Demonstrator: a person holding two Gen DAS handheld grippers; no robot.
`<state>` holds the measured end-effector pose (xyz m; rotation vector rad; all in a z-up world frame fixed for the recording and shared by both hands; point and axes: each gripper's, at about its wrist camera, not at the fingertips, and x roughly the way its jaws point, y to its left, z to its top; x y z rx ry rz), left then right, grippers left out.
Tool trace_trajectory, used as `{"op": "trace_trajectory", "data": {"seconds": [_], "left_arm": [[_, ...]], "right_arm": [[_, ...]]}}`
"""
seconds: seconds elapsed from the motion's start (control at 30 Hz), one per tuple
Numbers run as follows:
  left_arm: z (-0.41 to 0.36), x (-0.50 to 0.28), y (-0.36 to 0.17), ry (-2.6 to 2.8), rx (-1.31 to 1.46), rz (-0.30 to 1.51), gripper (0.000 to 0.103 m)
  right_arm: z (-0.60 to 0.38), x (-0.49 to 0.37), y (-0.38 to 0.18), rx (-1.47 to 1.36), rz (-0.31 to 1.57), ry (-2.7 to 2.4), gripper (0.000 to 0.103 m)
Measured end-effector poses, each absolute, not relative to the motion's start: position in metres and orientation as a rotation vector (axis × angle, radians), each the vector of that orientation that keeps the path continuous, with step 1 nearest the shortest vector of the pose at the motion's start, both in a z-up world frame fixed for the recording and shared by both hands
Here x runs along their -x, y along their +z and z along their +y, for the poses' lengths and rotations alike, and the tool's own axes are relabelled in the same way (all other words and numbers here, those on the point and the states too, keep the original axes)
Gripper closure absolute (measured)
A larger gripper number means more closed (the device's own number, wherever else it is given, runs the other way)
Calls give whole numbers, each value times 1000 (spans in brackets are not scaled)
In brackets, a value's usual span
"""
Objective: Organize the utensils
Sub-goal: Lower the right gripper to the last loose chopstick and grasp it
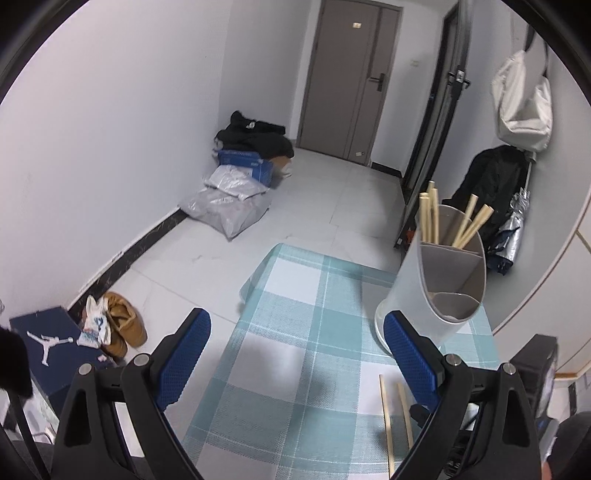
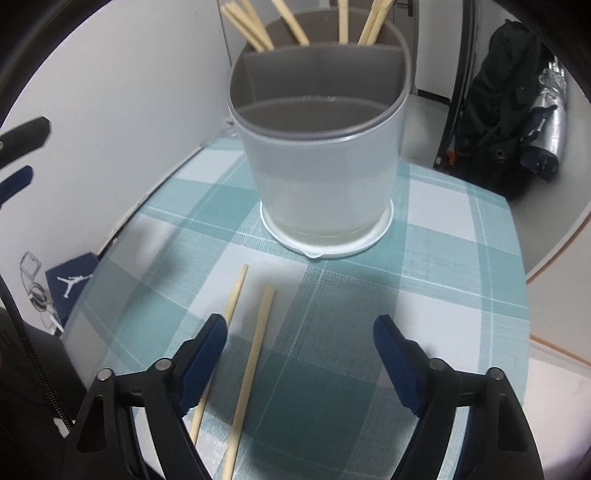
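- The right gripper [image 2: 299, 339] was spread wide and held nothing; it hovered low over the table [image 2: 461, 258], which was covered in a teal and white checked cloth.
- Two loose chopsticks [image 2: 255, 354] lay flat on the cloth, side by side and nearly parallel. One ran between the blue pads [image 2: 207, 354], and the other passed just under the left pad.
- The left gripper [image 1: 295, 347] was also spread wide and empty, above the near left part of the table [image 1: 295, 295].
- In the left wrist view the same two chopsticks [image 1: 397, 417] showed beside the gripper's right finger, partly hidden by it.
- The utensil holder [image 2: 321, 158], a translucent white cup with a grey divided insert, stood upright on the cloth beyond the loose chopsticks, apart from them.
- Its rear compartments held several chopsticks [image 2: 291, 26] standing on end and leaning outward; the big front compartment looked empty as far as the right wrist view showed.
- From the left wrist view the utensil holder [image 1: 424, 288] sat near the table's far right corner, its chopsticks [image 1: 432, 218] split between two rear sections.
- Beyond the table, a brown door [image 1: 347, 81] stood in the far wall, with a blue box [image 1: 243, 164] and grey plastic bags [image 1: 225, 206] on the tiled floor along the left wall.
- Tan shoes [image 1: 123, 321] lay on the floor near the left gripper.
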<state>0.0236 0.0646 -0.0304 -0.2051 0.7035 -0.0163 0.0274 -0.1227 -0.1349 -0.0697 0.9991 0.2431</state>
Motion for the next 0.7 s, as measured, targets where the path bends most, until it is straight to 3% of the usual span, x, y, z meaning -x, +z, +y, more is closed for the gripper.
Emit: {"op": "trace_trajectory", "data": {"seconds": [0.37,0.43,0.7], "left_arm": [[85,-37,-49,28,302,805,10],[85,-37,-50,39,295,809,10],[84,-37,-49,56,279,813,10]], "right_arm": [[-94,-38,-153,188,1045,230,58],[-88,-38,-153,200,1039,250,70],[-86,-43,-152,182,1040,294,96]]}}
